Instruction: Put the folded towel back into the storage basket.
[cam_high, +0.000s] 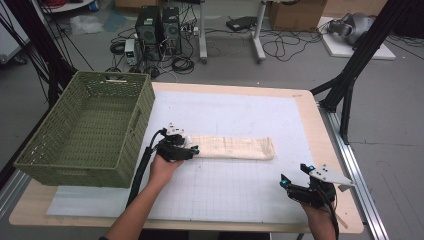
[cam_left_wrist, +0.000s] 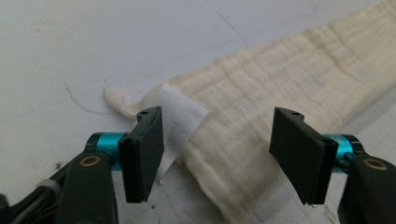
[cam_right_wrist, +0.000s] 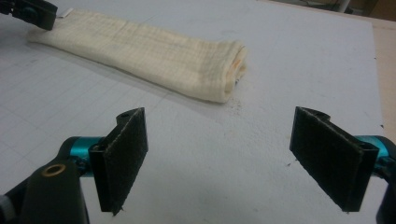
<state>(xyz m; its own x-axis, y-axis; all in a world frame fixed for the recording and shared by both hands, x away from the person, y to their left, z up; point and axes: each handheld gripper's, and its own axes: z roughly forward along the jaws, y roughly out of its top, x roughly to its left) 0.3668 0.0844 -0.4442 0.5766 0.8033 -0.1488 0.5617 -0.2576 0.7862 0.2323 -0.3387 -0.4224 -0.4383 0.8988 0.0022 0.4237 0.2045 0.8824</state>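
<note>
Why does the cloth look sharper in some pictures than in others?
High view: soft, even light, the long cream folded cloth small and slightly fuzzy. Left gripper view: cloth close, weave clear, its far end softer. Right gripper view: black jaws near, a faint shadow beside the cloth.

Crinkled cream cloth (cam_left_wrist: 261, 102) — woven plastic basket (cam_high: 90, 125) — matt white mat (cam_high: 240, 195)

Green woven basket (cam_high: 87, 132) at table's left edge; white gridded mat (cam_high: 240, 190); computer towers (cam_high: 159, 27), cables on floor
</note>
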